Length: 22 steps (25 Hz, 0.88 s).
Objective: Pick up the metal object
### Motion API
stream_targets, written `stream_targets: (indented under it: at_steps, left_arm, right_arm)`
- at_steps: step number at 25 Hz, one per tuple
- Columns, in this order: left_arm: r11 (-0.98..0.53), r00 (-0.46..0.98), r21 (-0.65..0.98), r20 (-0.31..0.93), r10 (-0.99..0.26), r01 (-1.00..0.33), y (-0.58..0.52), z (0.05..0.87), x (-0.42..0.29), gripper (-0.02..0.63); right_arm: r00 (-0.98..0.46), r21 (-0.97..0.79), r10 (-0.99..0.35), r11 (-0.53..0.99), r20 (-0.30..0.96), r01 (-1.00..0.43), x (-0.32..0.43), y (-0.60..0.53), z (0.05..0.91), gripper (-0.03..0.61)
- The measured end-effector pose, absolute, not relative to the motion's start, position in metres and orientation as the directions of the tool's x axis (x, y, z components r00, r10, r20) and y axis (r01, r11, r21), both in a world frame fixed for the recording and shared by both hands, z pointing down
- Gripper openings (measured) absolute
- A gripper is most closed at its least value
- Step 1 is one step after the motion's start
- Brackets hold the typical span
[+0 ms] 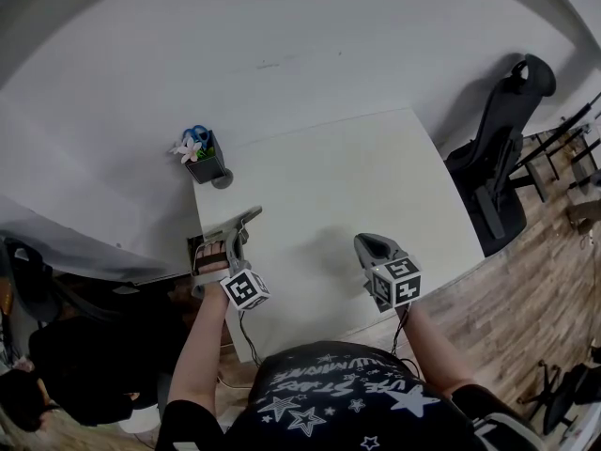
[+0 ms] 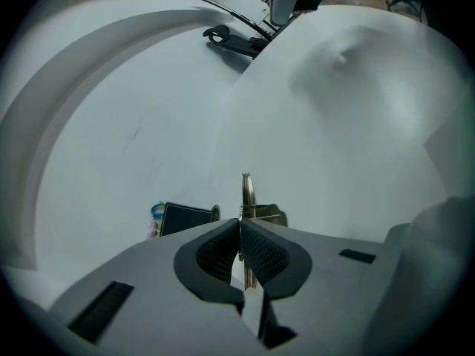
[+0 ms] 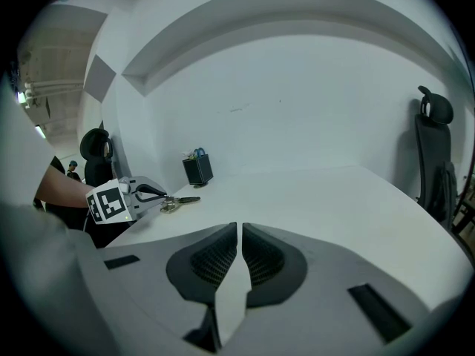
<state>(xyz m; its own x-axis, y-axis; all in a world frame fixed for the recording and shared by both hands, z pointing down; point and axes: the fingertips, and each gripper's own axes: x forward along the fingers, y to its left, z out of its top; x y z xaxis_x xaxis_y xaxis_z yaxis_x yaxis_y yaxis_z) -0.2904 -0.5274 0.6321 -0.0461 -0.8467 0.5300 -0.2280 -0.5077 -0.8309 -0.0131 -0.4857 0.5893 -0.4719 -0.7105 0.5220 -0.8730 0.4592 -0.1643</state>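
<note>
The metal object (image 2: 247, 193) is a thin, flat, brass-coloured piece that stands on edge between the pads of my left gripper (image 2: 240, 225), which is shut on it. In the right gripper view the same metal object (image 3: 178, 201) sticks out of the left gripper (image 3: 157, 196) low over the left side of the white table (image 3: 312, 199). In the head view the left gripper (image 1: 246, 224) is at the table's left edge. My right gripper (image 1: 371, 245) hovers near the front edge, shut with nothing between its pads (image 3: 256, 254).
A black pen holder (image 1: 205, 163) with blue-handled scissors and a small flower stands at the table's far left corner, just beyond the left gripper. A black office chair (image 1: 498, 177) stands on the wooden floor to the right. A white wall runs behind the table.
</note>
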Motion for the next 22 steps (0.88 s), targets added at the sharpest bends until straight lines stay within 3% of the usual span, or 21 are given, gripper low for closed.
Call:
stream_targets:
  at_steps: [22]
  left_arm:
    - [-0.322,-0.043,-0.742,0.427,-0.903,-0.588,-0.435,0.545,-0.246,0.025]
  right_arm:
    - [-0.54,-0.182,-0.709,0.52,0.453,-0.835,0.027,-0.412,0.564,0.052]
